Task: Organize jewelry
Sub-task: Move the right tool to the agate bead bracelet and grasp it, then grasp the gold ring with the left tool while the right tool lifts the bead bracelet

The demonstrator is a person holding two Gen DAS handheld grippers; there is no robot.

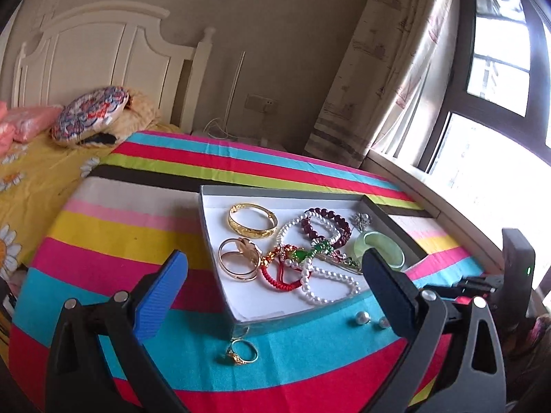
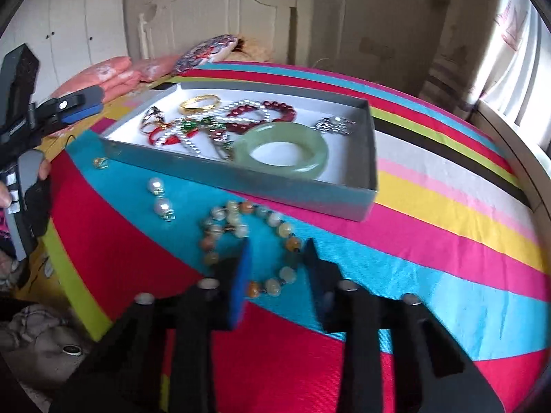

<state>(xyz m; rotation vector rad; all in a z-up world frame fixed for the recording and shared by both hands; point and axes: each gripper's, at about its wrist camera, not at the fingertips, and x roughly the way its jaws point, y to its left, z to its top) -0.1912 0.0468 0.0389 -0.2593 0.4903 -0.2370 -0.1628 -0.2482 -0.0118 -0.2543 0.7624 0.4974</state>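
A grey box (image 1: 220, 275) (image 2: 310, 199) with a white floor holds a gold bangle (image 1: 252, 221), gold rings (image 1: 239, 258), a pearl string (image 1: 327, 285), dark red beads (image 1: 320, 222), a red cord bracelet (image 1: 279, 275) and a jade bangle (image 2: 280, 153). On the cloth lie a gold ring (image 1: 242, 351), two pearl earrings (image 2: 160, 196) and a pale stone bead bracelet (image 2: 248, 244). My left gripper (image 1: 275, 275) is open, hovering before the box. My right gripper (image 2: 277, 251) is open with its fingers either side of the bead bracelet's near right part.
The striped cloth (image 2: 447, 241) covers a round table. A bed with a yellow sheet (image 1: 34, 172), pillows and a white headboard (image 1: 103, 62) lies behind. A curtain (image 1: 396, 69) and a window (image 1: 499, 69) are at the right.
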